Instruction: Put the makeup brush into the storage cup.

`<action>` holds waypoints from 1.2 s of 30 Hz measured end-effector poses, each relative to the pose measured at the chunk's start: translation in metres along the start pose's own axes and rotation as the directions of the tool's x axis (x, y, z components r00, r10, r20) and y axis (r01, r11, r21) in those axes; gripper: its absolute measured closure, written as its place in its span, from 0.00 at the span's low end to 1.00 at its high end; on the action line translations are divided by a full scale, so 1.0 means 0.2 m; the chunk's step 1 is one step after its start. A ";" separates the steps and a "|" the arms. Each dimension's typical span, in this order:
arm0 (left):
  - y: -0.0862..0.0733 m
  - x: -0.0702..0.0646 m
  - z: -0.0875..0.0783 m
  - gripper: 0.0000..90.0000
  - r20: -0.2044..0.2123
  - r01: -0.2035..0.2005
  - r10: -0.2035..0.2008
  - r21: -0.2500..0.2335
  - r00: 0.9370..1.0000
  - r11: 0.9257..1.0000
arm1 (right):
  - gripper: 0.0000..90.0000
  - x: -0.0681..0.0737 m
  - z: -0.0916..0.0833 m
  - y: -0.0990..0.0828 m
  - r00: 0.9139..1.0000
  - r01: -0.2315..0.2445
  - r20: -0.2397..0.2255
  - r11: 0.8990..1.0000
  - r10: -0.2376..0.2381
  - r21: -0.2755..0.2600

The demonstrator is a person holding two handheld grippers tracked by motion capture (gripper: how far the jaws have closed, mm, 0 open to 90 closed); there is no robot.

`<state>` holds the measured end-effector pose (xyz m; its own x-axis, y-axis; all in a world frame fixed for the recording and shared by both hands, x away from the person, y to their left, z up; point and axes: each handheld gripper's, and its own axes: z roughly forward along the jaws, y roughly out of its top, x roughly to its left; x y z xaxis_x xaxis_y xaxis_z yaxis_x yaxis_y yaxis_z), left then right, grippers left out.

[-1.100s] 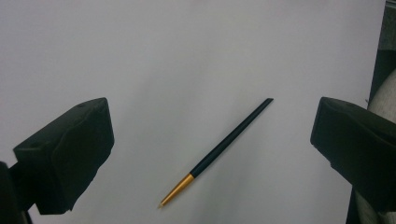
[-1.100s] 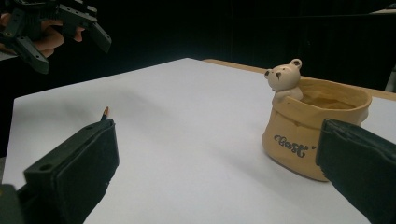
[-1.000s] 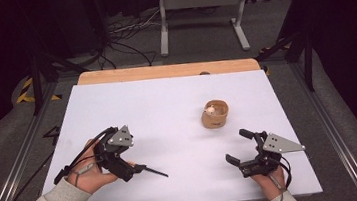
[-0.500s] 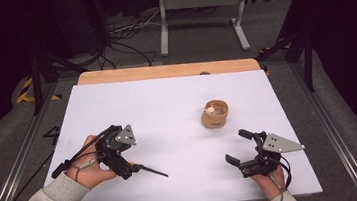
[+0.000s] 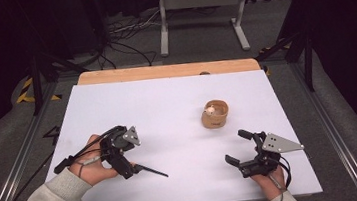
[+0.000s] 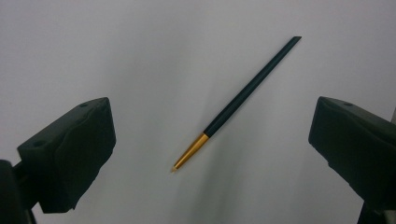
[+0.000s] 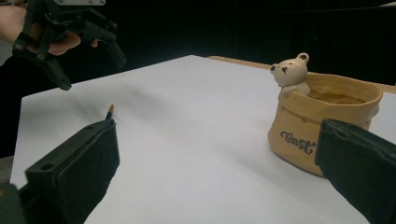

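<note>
Left tongs (image 5: 131, 161) are hovering with jaws spread wide, holding nothing, directly over the slim black pen with a gold tip (image 6: 236, 104), which is lying flat on the white surface (image 5: 167, 106) between the two jaws and touching neither. Right tongs (image 5: 239, 149) are also gaping apart and empty, waiting low over the surface, with the tan sack-shaped ceramic pot bearing a small bear figure (image 7: 322, 116) sitting just ahead of them. Judging from this, the work is only beginning: the pen is not yet being gripped, and lifting it, probably towards the pot, is all left to do.
</note>
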<state>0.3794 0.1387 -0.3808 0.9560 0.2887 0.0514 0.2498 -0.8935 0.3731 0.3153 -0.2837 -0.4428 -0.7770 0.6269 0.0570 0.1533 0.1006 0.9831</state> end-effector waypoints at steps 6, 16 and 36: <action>0.01 0.00 0.03 0.03 0.029 -0.015 0.014 0.026 0.999 1.000 | 0.00 0.00 0.00 0.00 1.000 0.000 -0.004 1.000 0.000 0.003; 0.02 0.02 0.08 0.06 0.042 -0.012 0.010 0.038 0.999 0.999 | 0.01 0.00 0.01 -0.01 1.000 -0.005 -0.009 1.000 0.005 0.008; 0.02 0.03 0.18 0.13 0.072 -0.010 0.003 0.094 0.997 0.995 | 0.03 -0.01 0.01 -0.01 1.000 -0.016 -0.019 1.000 0.016 0.012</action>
<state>0.3923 0.1257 -0.4125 0.9654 0.2603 -0.0143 0.2536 -0.9249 0.2834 0.3172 -0.2833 -0.4451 -0.7858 0.6138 0.0762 0.1731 0.1000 0.9798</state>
